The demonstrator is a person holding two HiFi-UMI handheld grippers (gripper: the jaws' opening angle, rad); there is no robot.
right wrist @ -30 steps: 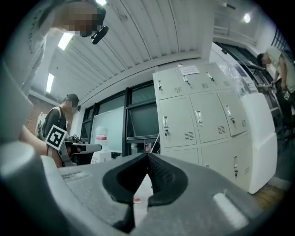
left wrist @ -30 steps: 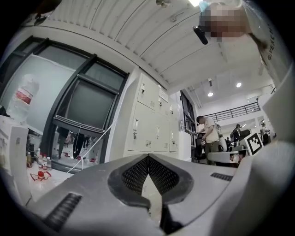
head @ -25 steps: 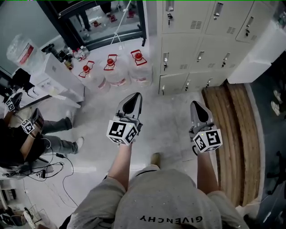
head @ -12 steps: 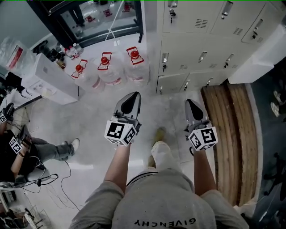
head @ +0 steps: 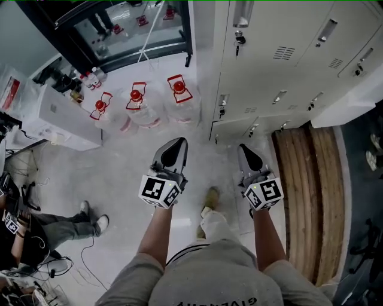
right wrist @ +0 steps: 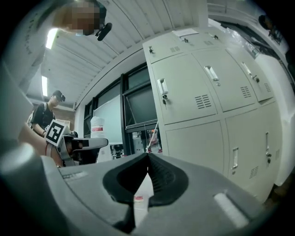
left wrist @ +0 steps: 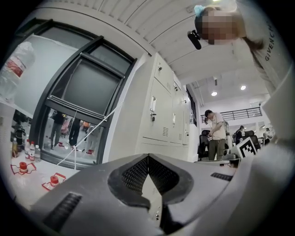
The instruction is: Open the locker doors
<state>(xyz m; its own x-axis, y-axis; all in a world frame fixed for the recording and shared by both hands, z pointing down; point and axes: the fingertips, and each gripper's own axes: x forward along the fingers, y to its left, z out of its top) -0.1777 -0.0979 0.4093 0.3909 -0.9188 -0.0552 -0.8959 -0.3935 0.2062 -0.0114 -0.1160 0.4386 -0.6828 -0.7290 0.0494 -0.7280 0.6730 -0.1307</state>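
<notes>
The cream metal lockers (head: 281, 54) fill the top right of the head view, doors closed, each with a small handle such as the one at the upper door (head: 242, 13). My left gripper (head: 178, 141) is shut and empty, held level over the floor a little short of the lockers' left corner. To its right, my right gripper (head: 243, 147) is also shut and empty, in front of the bottom row of doors. In the left gripper view (left wrist: 148, 156) the lockers (left wrist: 161, 115) stand ahead and to the right. In the right gripper view (right wrist: 148, 154) the locker doors (right wrist: 203, 92) are close at the right.
Three water jugs with red caps (head: 136, 101) stand on the floor left of the lockers, below a black-framed window (head: 119, 30). Wooden boards (head: 311, 197) lie along the right. A white cabinet (head: 60, 119) and a seated person (head: 36, 233) are at the left.
Both grippers have moved forward toward the lockers, which now look larger and nearer in the head view. The person holding them has stepped forward. Both stay shut.
</notes>
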